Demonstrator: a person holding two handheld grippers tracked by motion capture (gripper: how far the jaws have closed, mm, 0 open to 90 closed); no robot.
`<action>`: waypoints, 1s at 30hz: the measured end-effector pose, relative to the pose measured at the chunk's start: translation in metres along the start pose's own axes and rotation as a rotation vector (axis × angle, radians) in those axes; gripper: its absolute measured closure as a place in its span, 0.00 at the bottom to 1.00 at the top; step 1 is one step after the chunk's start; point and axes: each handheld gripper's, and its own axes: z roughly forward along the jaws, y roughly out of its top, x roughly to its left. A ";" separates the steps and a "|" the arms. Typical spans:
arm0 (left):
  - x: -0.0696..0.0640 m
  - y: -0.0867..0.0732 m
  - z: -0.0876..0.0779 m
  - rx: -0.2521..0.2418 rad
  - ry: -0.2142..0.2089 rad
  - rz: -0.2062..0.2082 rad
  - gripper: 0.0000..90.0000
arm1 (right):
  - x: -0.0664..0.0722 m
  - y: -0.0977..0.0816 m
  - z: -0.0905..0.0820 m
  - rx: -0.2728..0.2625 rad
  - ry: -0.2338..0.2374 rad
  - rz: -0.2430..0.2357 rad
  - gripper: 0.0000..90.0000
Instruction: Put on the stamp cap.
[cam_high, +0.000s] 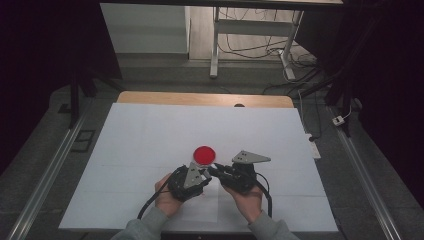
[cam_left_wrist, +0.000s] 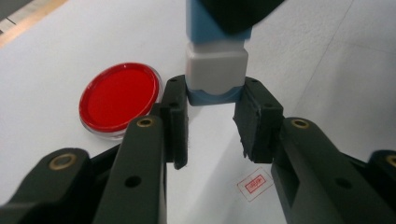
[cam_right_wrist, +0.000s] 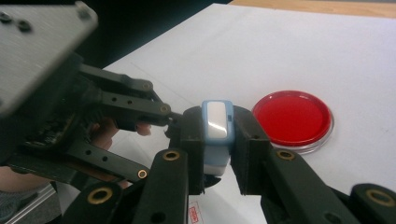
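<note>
White paper (cam_left_wrist: 56, 56) bears stamped mark (cam_left_wrist: 254, 183)

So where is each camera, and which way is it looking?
High view: above the person's side, looking forward and down at the white table; both hands and sleeves show, holding the left tool and right tool.
Left gripper view: on the left tool, looking along its black jaws closed on the blue-and-grey plastic stamp.
Right gripper view: on the right tool, clamping the stamp; the left hand's fingers show.
All views share the round red ink pad.
</note>
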 end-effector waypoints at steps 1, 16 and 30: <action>0.000 0.000 0.000 -0.003 -0.001 -0.003 0.73 | 0.000 0.000 0.000 -0.003 0.000 0.000 0.84; 0.004 0.000 -0.003 -0.049 -0.018 -0.039 0.67 | 0.000 0.001 -0.004 -0.043 0.018 -0.019 0.84; 0.020 -0.004 -0.016 -0.069 -0.052 -0.124 0.40 | -0.008 0.004 -0.013 -0.093 0.004 -0.052 0.84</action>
